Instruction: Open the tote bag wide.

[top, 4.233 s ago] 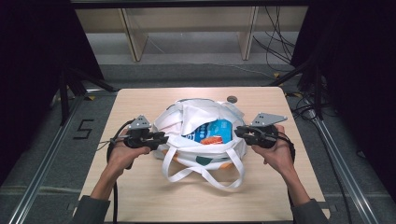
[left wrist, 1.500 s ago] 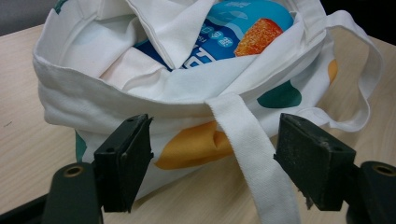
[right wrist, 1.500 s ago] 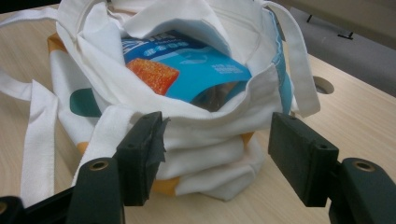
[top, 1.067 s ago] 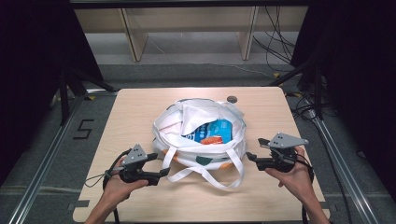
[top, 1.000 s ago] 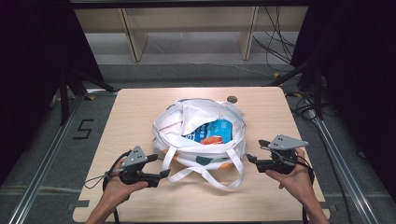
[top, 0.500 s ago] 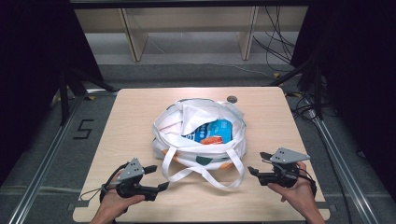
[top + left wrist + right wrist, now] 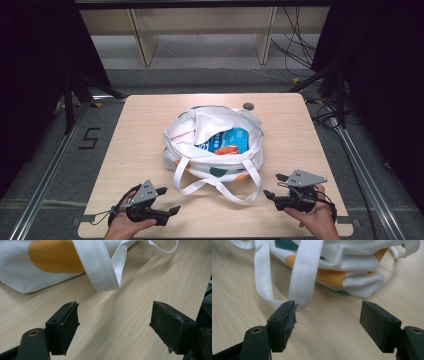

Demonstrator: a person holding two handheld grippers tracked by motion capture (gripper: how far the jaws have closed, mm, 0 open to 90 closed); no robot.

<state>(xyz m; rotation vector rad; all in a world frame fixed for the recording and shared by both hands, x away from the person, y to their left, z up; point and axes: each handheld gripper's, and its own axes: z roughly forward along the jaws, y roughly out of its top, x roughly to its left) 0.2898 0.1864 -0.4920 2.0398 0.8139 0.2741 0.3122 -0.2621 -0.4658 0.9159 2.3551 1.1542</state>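
A white cloth tote bag (image 7: 212, 145) with orange and green patches lies in the middle of the wooden table (image 7: 145, 120), its mouth open on a blue and orange packet (image 7: 226, 141). Its two white straps (image 7: 220, 185) trail toward the near edge. My left gripper (image 7: 169, 200) is low over the near-left of the table, open, with bare wood between its jaws (image 7: 113, 327) and a strap (image 7: 100, 267) just beyond. My right gripper (image 7: 274, 185) is at the near right, open (image 7: 327, 320), with a strap (image 7: 304, 272) hanging close in front of one jaw and nothing held.
A small dark round thing (image 7: 248, 106) sits on the table's far edge behind the bag. Metal rails (image 7: 50, 165) run along both sides of the table. Wooden shelving (image 7: 200, 30) and cables (image 7: 300, 45) stand beyond the far edge.
Both hands have drawn back from the bag's sides toward the near edge of the table and sunk lower. Both grippers stay open. The bag has not moved.
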